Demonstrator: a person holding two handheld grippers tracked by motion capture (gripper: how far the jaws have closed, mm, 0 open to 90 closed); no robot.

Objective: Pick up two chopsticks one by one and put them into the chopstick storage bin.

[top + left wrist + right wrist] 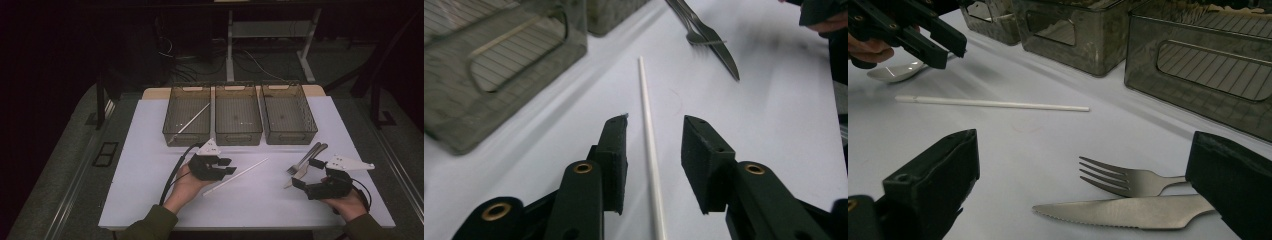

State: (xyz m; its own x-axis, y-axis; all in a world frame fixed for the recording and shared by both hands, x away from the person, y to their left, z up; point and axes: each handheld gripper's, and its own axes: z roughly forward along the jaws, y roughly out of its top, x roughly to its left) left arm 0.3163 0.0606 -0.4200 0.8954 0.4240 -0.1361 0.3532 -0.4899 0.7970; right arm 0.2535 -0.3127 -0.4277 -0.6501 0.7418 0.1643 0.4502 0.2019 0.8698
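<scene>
Left tongs (228, 166) sit low over the white worktop (150, 150), jaws spread wide, and the white stick (235, 177) lies flat right under them. In the left gripper view the stick (647, 130) runs straight up the gap between the two black pads, touching neither, so nothing is gripped. Its far end points toward the fork (696, 31) and knife (719, 47), which lie beyond it, well apart from the stick.

Over on the other side, the right tongs (306, 173) are open wide too, hanging just beside the cutlery. The right gripper view shows the fork (1128, 181) and knife (1128, 211) lying side by side on the worktop between the parted jaws, with the knife nearer the camera and its serrated edge showing. No contact that I can make out; the handles pass behind the right-hand jaw, so that part is hidden. Nothing held there either.

A spoon (895, 71) rests beneath the left tongs in that same view, near the stick's thicker end.

Three grey bins (238, 114) stand in a row at the back of the worktop, side by side. The left bin (187, 115) carries a second stick (192, 121) leaning slantwise inside it.
</scene>
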